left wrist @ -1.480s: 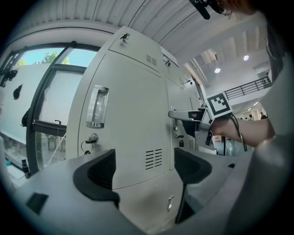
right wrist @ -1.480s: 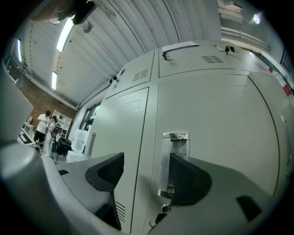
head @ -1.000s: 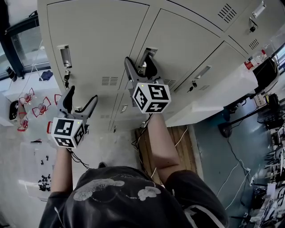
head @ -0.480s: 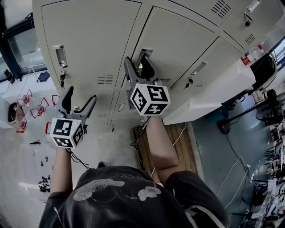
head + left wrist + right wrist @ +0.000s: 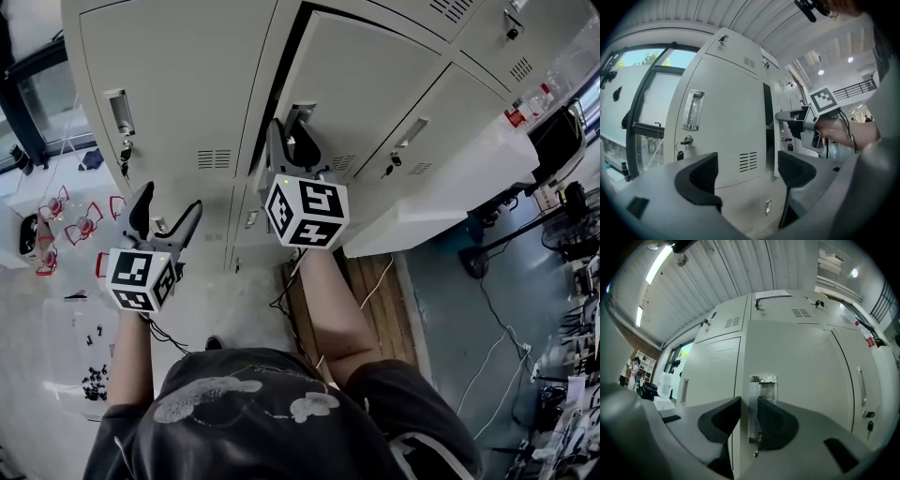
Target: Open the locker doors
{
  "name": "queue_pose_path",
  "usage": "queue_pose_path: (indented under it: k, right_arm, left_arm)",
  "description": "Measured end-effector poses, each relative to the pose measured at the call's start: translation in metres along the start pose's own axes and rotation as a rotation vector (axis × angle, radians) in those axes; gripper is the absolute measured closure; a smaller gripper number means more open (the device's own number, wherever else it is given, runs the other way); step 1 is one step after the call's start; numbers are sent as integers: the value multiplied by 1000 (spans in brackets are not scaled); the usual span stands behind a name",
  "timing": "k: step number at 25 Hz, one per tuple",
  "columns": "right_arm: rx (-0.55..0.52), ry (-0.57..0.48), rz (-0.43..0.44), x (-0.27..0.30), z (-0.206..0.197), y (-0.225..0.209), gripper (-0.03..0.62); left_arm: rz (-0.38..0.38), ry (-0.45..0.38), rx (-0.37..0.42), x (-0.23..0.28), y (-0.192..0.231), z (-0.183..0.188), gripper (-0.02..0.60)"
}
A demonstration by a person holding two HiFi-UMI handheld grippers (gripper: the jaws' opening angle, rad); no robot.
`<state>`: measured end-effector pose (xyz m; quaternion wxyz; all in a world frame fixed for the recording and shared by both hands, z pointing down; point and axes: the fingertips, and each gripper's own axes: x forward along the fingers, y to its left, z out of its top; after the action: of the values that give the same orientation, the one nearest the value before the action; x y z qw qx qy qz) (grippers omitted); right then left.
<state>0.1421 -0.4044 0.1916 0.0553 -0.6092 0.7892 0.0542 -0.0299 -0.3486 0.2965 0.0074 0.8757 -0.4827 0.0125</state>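
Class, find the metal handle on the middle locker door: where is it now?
Head view, centre top: the metal handle sits between the jaws of the right hand-held gripper, which have just been closing on it.

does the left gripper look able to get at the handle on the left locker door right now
Probably yes. The left gripper is open and empty, facing the closed left door; its handle sits up and left of the jaws with nothing between.
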Motion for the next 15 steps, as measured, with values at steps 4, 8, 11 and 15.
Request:
queue_pose_path:
  k: [4, 8, 11, 15]
  right_arm:
    - [13, 10, 35, -9, 1, 0, 468]
    - [21, 13, 74, -24, 4, 0, 467]
    - [26, 19, 109, -36, 6, -1, 467]
    - [35, 13, 146, -56, 10, -5, 467]
  left_arm:
    - [10, -5, 5, -5, -7, 4, 189]
    - [12, -8, 13, -7, -17, 8, 189]
    - [12, -12, 17, -8, -29, 11, 189]
    - [7, -21, 22, -9, -48, 15, 189]
